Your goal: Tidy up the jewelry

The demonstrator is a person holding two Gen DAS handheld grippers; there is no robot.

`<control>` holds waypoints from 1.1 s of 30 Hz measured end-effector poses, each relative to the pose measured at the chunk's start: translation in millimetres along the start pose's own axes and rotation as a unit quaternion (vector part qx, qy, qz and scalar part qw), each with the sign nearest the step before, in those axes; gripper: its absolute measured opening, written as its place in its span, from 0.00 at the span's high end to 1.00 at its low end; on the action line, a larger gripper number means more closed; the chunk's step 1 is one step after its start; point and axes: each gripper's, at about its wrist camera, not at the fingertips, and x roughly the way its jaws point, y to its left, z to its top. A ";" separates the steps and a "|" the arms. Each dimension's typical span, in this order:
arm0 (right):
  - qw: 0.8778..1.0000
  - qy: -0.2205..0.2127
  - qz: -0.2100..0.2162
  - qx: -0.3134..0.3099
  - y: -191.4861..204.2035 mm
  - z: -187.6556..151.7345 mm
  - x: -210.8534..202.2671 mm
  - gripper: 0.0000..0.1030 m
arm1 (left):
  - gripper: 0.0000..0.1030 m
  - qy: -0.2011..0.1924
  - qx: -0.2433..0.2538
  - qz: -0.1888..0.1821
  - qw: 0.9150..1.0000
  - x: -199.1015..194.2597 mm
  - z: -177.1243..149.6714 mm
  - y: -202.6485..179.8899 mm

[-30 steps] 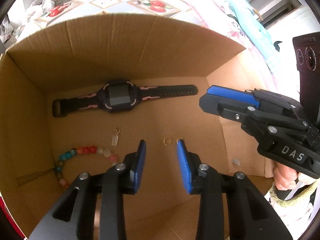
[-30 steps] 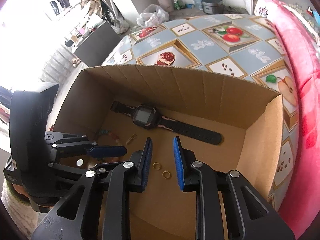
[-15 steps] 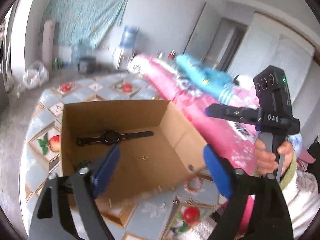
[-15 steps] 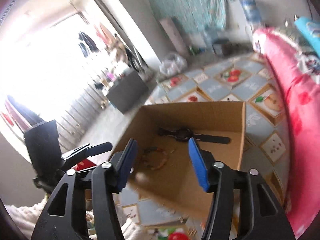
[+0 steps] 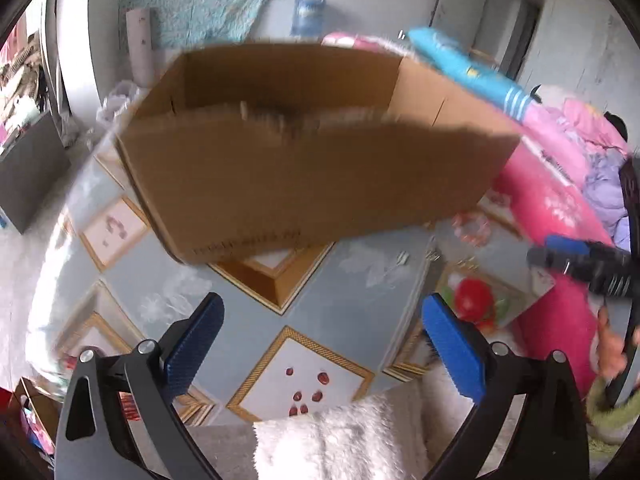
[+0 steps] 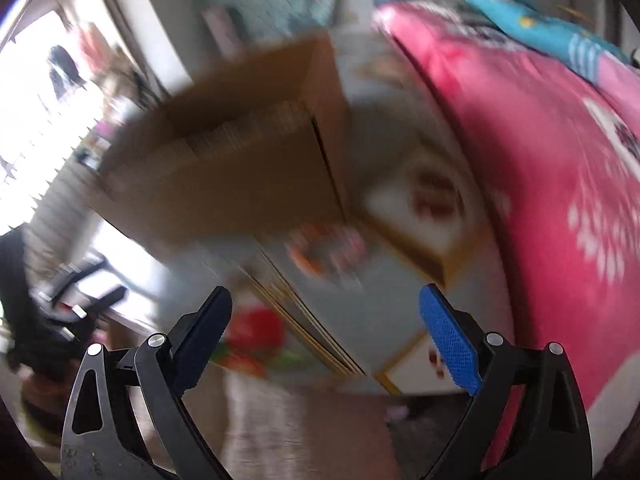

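Jewelry box [image 5: 312, 176] sits ahead of both your grippers, which tilt downward at the tabletop [image 5: 320, 296]. Your left gripper [image 5: 320, 344] and right gripper [image 6: 324, 340] have just been spreading their jaws; both stand wide apart, nothing between them.

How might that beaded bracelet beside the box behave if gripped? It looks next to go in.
The beaded bracelet is probably floppy: a loop of separate beads that would sag from the pads. Round beads may slip. Lying flat on the tablecloth, it likely won't roll.
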 end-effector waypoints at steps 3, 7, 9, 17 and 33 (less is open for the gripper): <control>1.000 0.017 -0.017 -0.018 8.9 -10.5 16.5 0.12 | 0.05 0.025 -0.010 0.016 1.000 21.4 0.4 5.6; 0.998 0.002 -0.044 -0.043 16.2 -12.5 20.7 0.09 | 0.05 0.027 -0.019 0.041 0.999 27.7 -1.9 7.1; 0.998 -0.006 -0.046 -0.046 18.6 -14.4 20.6 0.08 | 0.05 0.027 0.000 0.067 0.997 33.0 -3.9 3.3; 0.997 -0.027 -0.049 -0.048 23.7 -25.7 21.6 0.08 | 0.05 0.002 0.010 0.092 0.996 34.6 -14.0 0.5; 0.998 0.001 -0.044 -0.049 20.1 -24.0 21.9 0.08 | 0.04 -0.001 0.006 0.096 0.995 30.8 -17.7 -0.1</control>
